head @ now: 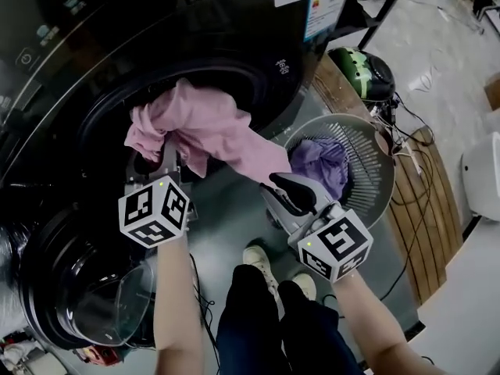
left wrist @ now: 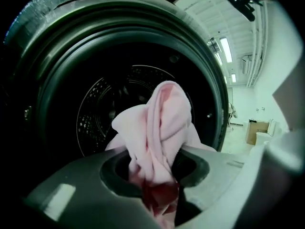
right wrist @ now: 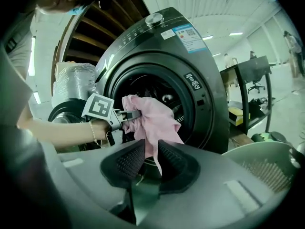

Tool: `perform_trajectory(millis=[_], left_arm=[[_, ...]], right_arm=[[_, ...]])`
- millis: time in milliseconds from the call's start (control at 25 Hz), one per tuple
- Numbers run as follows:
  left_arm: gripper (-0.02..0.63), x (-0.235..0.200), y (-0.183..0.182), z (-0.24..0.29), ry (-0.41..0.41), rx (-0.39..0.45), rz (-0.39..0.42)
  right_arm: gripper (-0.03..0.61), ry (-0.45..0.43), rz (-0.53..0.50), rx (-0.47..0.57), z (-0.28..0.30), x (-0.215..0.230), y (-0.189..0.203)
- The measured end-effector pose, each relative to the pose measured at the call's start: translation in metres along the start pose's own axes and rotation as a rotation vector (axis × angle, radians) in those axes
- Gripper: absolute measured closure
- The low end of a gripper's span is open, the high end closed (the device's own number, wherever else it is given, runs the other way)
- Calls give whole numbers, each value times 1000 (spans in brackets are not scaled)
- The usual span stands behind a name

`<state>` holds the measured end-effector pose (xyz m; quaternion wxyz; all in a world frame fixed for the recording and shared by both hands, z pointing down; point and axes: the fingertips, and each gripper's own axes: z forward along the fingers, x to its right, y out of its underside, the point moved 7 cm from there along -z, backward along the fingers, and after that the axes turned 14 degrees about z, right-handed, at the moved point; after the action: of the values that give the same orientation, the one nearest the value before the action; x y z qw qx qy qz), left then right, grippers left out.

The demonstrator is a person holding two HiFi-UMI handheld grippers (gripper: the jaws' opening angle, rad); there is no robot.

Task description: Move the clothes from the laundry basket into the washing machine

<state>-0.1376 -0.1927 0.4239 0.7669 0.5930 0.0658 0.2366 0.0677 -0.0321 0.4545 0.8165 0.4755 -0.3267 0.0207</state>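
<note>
A pink garment (head: pixel 207 127) hangs at the mouth of the dark front-loading washing machine (head: pixel 258 69). My left gripper (head: pixel 162 153) is shut on it. In the left gripper view the cloth (left wrist: pixel 162 123) bunches out of the left gripper (left wrist: pixel 155 175) in front of the drum (left wrist: pixel 105 109). One end of the garment reaches toward my right gripper (head: pixel 276 183). In the right gripper view the thin tail of the pink garment (right wrist: pixel 150 123) drops into the narrow gap of the right gripper (right wrist: pixel 151 159), and the pads do not press on it. The left gripper (right wrist: pixel 127 114) shows there too.
A round grey laundry basket (head: pixel 373 143) stands right of the machine with purple clothes (head: pixel 320 166) in it; its rim (right wrist: pixel 267 171) also shows in the right gripper view. The machine's door (head: pixel 86 287) hangs open at lower left. The person's legs and shoes (head: pixel 258 260) are below. Cables run along the floor (head: pixel 414 201).
</note>
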Motion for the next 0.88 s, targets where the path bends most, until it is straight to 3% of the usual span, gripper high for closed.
perform_trajectory(millis=[200,320,440,640,680,760,800,880], left_arm=[[449,-35,-7,37,-153,33,-47],[419,-44,-9,57,-203,52,-87],[324,-43,-3,77,-170,61,-106],[310,-39,15,100,-112,43,-127],[310,-38,18,101,-105,46,-116],[310,-36,23,99,-86,57,-84],[310,-34,23,97,-77,69,-59],[304,-29,21,88,-62,102,10]], right_arm=[[495,24,-26,23,8,26,7],[500,21,-42,44,13,38,8],[500,9,-69,59,22,45,7],[497,-32,-142,75,42,53,1],[482,-41,-155,67,46,53,1],[355,-41,-200,24,52,53,2],[285,-25,-239,-12,55,53,2],[216,37,-344,-99,60,55,4]])
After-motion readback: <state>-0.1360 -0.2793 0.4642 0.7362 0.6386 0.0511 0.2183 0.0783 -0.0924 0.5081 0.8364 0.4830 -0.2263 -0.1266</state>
